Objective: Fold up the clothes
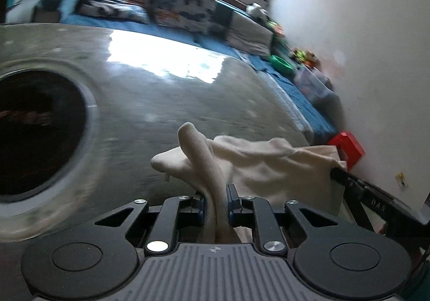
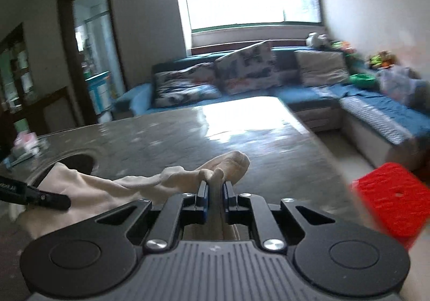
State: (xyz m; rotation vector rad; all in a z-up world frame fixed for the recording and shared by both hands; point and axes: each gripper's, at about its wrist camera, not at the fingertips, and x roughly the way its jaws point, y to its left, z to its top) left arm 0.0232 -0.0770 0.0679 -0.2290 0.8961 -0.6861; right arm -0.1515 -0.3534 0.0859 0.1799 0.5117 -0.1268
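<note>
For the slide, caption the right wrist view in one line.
Right gripper pinches a cream garment above a grey table, left gripper gripping its other end.

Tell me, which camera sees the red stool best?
The right wrist view: the red stool shows its whole dotted top, beside the grey table, though a bit blurred. The left wrist view catches only a small corner of it behind the cream cloth.

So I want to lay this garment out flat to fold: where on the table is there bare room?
The table is bare from the cream garment out to the sunlit far edge by the sofa. It is crowded only at the left, around the round dark inset and small items.
</note>
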